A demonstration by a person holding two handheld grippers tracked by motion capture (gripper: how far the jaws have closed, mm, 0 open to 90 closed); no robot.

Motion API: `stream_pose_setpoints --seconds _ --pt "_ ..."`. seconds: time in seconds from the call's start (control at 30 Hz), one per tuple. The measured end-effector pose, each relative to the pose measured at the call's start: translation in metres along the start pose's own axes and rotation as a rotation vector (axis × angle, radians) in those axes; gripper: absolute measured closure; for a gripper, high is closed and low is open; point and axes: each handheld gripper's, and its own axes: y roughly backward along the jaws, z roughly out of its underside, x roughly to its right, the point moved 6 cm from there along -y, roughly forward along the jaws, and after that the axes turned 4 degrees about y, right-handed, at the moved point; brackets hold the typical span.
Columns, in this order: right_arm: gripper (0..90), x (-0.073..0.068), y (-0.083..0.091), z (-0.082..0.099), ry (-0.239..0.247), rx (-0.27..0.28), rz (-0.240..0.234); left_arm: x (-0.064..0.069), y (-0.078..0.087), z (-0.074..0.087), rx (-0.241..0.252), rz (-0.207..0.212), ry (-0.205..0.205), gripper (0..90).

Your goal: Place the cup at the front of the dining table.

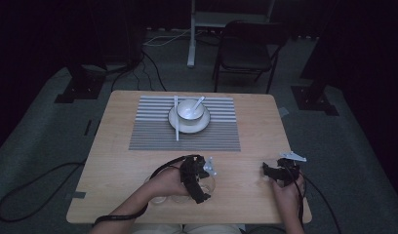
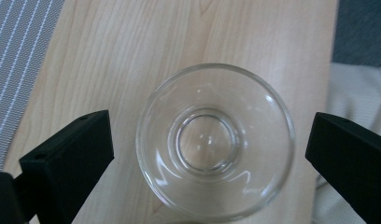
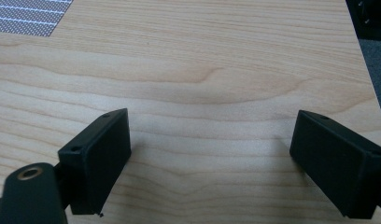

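Observation:
A clear drinking glass (image 2: 214, 140) stands upright on the wooden table (image 1: 246, 141) near its front edge, seen from above in the left gripper view. My left gripper (image 2: 209, 135) hangs over it, one jaw on each side of the rim with a gap to the glass on both sides, so it is open. In the high view the left gripper (image 1: 197, 178) is at front centre with the glass (image 1: 208, 185) under it. My right gripper (image 1: 272, 171) rests open at the front right over bare wood, with nothing between its jaws (image 3: 209, 140).
A striped grey placemat (image 1: 153, 134) lies at the table's far middle. On it a white plate (image 1: 189, 127) carries a white bowl (image 1: 189, 111) with a spoon (image 1: 199, 101), and a white chopstick (image 1: 176, 119) lies beside them. A dark chair (image 1: 246, 48) stands beyond the table.

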Motion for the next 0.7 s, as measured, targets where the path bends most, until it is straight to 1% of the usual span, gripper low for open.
stream_pose_setpoints --seconds 0.03,0.07,0.13,0.17,0.27,0.3,0.33,0.37,0.4,0.43,0.47,0.53,0.6,0.67,0.7 --pt "11.8 0.000 0.000 0.000 -0.001 0.000 0.000 0.001 -0.002 0.000 -0.006 0.014 -0.007 1.0" --pt "11.8 0.000 0.000 0.000 0.000 0.000 0.000 0.000 -0.003 -0.001 -0.009 0.007 -0.007 3.5" --pt "11.8 0.000 0.000 0.000 0.000 0.000 0.000 0.001 -0.005 -0.001 -0.021 0.011 -0.016 3.6" --pt "11.8 0.000 0.000 0.000 0.000 0.000 0.000 0.001 -0.006 -0.002 -0.027 0.000 -0.017 3.6" --pt "11.8 0.000 0.000 0.000 0.000 0.000 0.000 0.001 -0.008 -0.004 -0.023 -0.004 -0.019 5.2" --pt "11.8 0.000 0.000 0.000 0.000 0.000 0.000 0.002 -0.009 -0.004 -0.026 -0.007 -0.023 7.3" --pt "11.8 0.000 0.000 0.000 -0.001 0.000 0.000 0.003 -0.010 -0.004 -0.031 -0.006 -0.027 7.3" --pt "11.8 0.000 0.000 0.000 -0.001 0.000 0.000 0.003 -0.011 -0.004 -0.036 -0.001 -0.032 9.5" --pt "11.8 0.000 0.000 0.000 0.000 0.000 -0.001 0.003 -0.012 -0.004 -0.039 -0.009 -0.032 12.3" --pt "11.8 0.000 0.000 0.000 0.000 0.000 -0.001 0.004 -0.014 -0.003 -0.057 -0.009 -0.041 12.4" --pt "11.8 0.000 0.000 0.000 0.000 0.001 -0.001 0.003 -0.015 -0.002 -0.061 -0.014 -0.043 12.5" --pt "11.8 0.000 0.000 0.000 0.001 0.001 -0.001 0.003 -0.017 -0.001 -0.074 -0.016 -0.055 16.8" --pt "11.8 0.000 0.000 0.000 0.001 0.001 -0.001 0.004 -0.018 -0.001 -0.079 -0.022 -0.060 17.2" --pt "11.8 0.000 0.000 0.000 0.001 0.001 -0.001 0.004 -0.018 -0.001 -0.077 -0.013 -0.053 17.5" --pt "11.8 0.000 0.000 0.000 0.000 0.001 -0.001 0.004 -0.018 -0.001 -0.077 -0.011 -0.056 17.7"
